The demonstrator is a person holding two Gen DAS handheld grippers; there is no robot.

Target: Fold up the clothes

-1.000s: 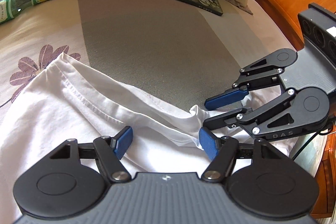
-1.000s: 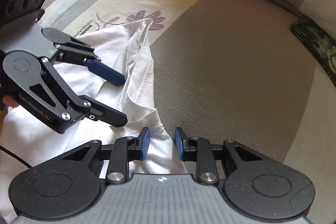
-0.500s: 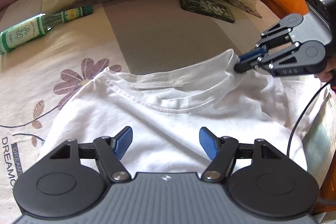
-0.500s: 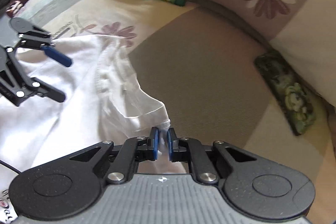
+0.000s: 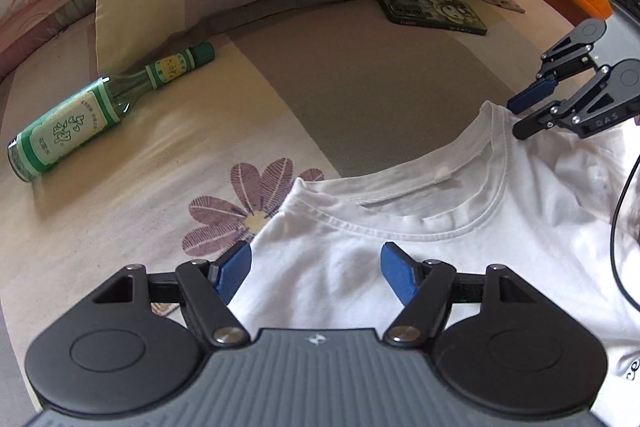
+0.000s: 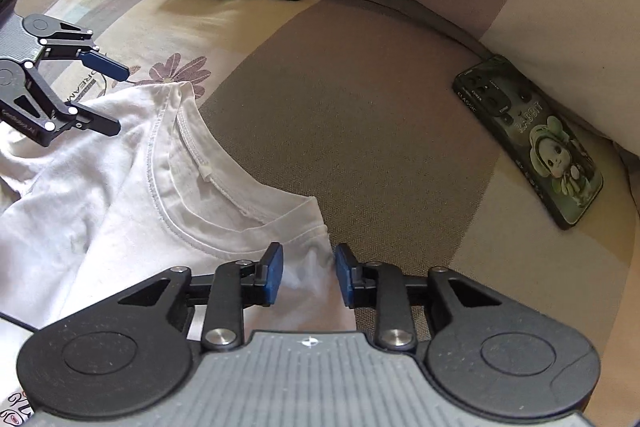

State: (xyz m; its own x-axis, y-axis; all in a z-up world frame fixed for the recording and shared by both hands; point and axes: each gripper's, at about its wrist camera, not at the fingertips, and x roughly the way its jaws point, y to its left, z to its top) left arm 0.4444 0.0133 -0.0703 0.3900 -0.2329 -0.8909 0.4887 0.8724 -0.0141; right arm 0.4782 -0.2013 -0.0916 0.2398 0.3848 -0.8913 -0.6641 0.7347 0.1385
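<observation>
White T-shirt (image 5: 460, 247) flat on floral bedspread (image 5: 140, 195), collar up. Left gripper (image 5: 316, 273) jaws wide apart above shoulder. Right gripper (image 6: 308, 273) jaws opening, shoulder corner between, pads clear of cloth

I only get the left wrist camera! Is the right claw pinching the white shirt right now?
Observer: No. The right claw is opening. The shoulder corner of the white shirt lies between its pads, but they are not pressing it.
Operator: Okay! Is there anything near my left claw that I can't see?
Observer: Yes, printed letters on the sheet, just past the left claw, whose jaws stand wide apart above the shirt's other shoulder.
</observation>
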